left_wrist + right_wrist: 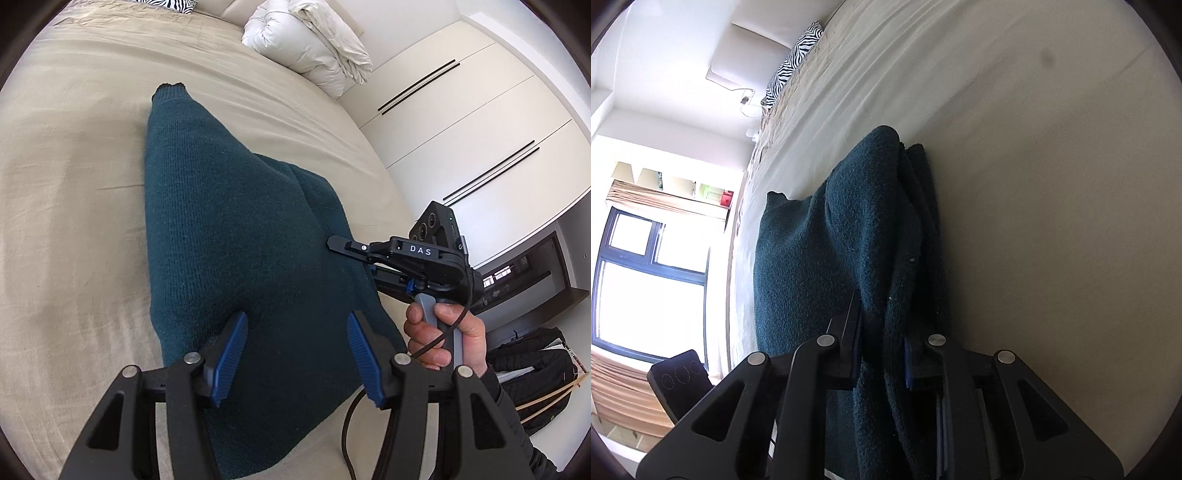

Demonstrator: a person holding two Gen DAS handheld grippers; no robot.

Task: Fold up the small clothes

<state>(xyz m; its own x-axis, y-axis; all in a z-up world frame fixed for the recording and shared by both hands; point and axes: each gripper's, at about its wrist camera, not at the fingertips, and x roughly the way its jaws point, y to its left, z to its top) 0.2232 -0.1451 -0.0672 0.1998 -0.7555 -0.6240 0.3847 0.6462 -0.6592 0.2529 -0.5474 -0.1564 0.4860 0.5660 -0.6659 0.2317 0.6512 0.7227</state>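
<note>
Left wrist view: the teal knit garment (236, 236) lies on the beige bed (74, 206), running from lower centre up to a narrow end at upper-centre w/ one side lifted. Left gripper (297, 360) hovers over the near part, fingers (231, 354) fairly wide, nothing btwn them. Right gripper (345, 246) comes in from centre-right, a hand (443, 339) on its handle, tip at the garment's right edge.

To do this fold well, I'd say: right side should carry the pinched edge across in one level sweep, left fingers pin the near part so it doesn't drag, then line up edges before letting go.

Hard to tell: whether that narrow end is a sleeve or hem; the garment's near end is cut off at the bottom.

Right wrist view: right gripper (882, 360) fingers narrow, clamped on a bunched fold of the garment (798, 266) at lower centre. Layers hang doubled; how many are caught I can't tell. Blue pads mostly buried in cloth. The window at left is blown out.
</note>
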